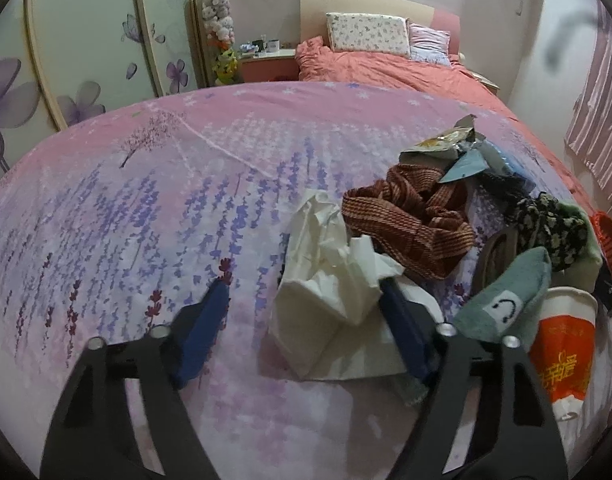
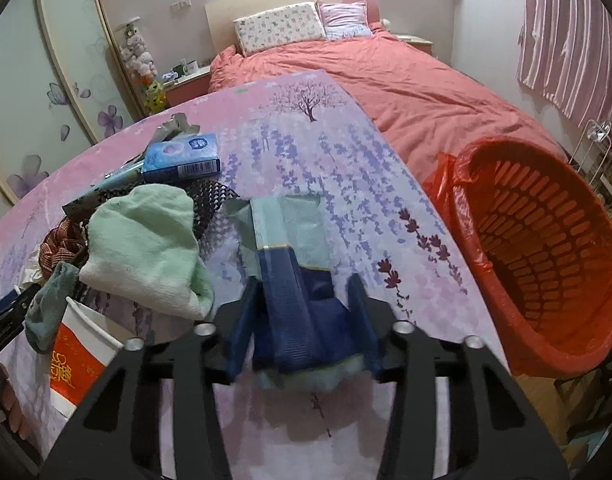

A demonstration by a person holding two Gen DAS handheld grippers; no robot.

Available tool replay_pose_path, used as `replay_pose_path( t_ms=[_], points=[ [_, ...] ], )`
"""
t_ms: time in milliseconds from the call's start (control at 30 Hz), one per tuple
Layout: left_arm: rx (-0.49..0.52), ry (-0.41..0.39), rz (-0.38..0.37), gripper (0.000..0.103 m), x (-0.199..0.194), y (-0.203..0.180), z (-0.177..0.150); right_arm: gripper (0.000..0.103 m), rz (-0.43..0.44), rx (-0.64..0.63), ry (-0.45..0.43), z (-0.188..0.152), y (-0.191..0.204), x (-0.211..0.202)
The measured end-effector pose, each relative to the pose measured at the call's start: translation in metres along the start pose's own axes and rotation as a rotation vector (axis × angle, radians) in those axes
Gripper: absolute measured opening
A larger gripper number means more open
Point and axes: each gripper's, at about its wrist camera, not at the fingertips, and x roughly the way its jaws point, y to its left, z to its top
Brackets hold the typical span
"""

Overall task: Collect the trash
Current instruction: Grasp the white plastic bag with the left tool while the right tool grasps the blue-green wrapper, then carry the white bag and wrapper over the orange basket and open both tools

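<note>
Right gripper (image 2: 301, 312) pinches the blue-teal wrapper (image 2: 289, 240) for the red basket (image 2: 546, 248) at three o'clock; left gripper (image 1: 301, 312), unclenched, straddles white crumpled paper (image 1: 326, 280).

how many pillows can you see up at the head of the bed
2. A floral pillow leans against the headboard, on the left as seen from the right wrist camera. A pink striped pillow sits beside it to the right. More could be hidden under the salmon duvet.
</note>
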Motion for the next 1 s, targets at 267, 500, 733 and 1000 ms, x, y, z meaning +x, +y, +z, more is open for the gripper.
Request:
replay_pose_path(
  t_ms=[267,500,733,1000],
  points=[
    [-0.041,0.005,-0.047,0.038,0.003,0.01,0.002,0.018,0.041,0.014,-0.029,-0.001,-0.004,-0.012],
    [-0.052,-0.043,-0.036,0.035,-0.025,0.024,0.001,0.017,0.065,0.017,-0.078,0.003,-0.005,-0.029],
    [-0.043,-0.108,-0.053,0.035,-0.066,0.018,0.009,0.017,0.088,0.018,-0.15,0.008,-0.009,-0.06],
    [0.002,-0.178,-0.13,0.035,-0.112,-0.026,0.018,0.017,0.086,0.032,-0.239,0.012,-0.027,-0.095]
  ],
)
